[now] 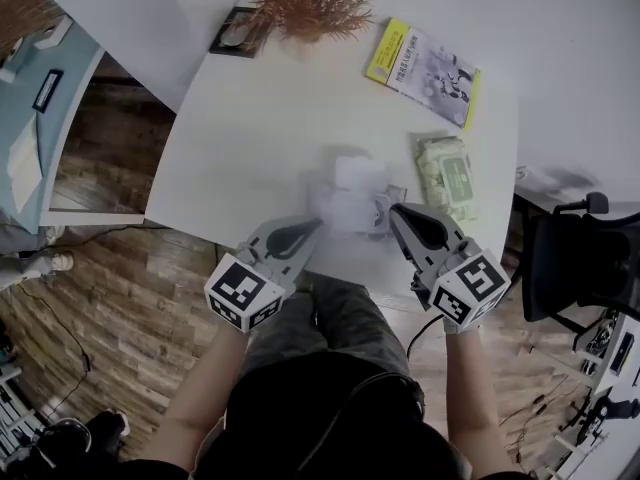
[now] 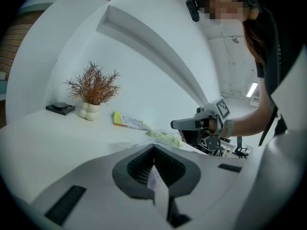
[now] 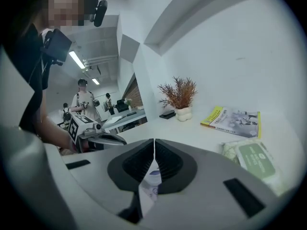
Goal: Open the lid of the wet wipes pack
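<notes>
A green wet wipes pack point(image 1: 445, 173) lies flat on the white table point(image 1: 250, 138), right of centre; it also shows in the right gripper view point(image 3: 254, 159) and the left gripper view point(image 2: 165, 138). Its lid looks closed. Above the table's near edge a white, motion-blurred packet point(image 1: 348, 193) hangs between both grippers. My left gripper point(image 1: 318, 223) is shut on its left side, with a strip of white printed film point(image 2: 158, 186) pinched in its jaws. My right gripper point(image 1: 393, 208) is shut on its right side, with the same film point(image 3: 148, 188) between its jaws. Neither gripper touches the green pack.
A yellow-edged booklet point(image 1: 420, 63) lies at the back right. A dried plant in a white vase point(image 1: 310, 3) and a black square object point(image 1: 235, 33) stand at the back. A black chair point(image 1: 580, 258) stands right of the table. Other people stand in the background point(image 3: 84, 97).
</notes>
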### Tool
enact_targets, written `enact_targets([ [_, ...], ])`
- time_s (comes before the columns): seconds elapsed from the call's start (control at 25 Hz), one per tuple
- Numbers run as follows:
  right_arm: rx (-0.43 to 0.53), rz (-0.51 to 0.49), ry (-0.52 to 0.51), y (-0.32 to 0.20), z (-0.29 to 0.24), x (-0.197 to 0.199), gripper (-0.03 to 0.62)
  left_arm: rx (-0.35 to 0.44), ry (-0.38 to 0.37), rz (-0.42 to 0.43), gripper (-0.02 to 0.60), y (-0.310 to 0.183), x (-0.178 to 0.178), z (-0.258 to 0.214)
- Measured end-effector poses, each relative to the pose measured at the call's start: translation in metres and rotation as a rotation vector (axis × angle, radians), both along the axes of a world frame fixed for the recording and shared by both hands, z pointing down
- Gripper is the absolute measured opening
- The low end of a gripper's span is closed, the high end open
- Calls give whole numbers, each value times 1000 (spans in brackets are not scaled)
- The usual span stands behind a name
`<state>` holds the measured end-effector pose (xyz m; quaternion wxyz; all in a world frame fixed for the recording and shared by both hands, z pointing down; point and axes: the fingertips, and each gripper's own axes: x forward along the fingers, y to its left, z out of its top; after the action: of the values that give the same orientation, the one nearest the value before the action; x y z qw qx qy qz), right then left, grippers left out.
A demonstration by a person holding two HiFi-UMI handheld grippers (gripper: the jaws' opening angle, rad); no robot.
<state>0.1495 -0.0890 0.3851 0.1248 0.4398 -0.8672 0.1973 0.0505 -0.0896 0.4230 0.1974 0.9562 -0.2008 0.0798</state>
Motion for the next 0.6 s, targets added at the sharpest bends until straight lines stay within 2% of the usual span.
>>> enact_targets([
  [0.24, 16, 30, -28, 34, -7, -16, 28, -4, 3, 45, 12, 24, -4, -5],
  [0.6, 37, 54, -64, 72, -18, -37, 26, -21, 31, 55, 12, 52, -13, -16],
])
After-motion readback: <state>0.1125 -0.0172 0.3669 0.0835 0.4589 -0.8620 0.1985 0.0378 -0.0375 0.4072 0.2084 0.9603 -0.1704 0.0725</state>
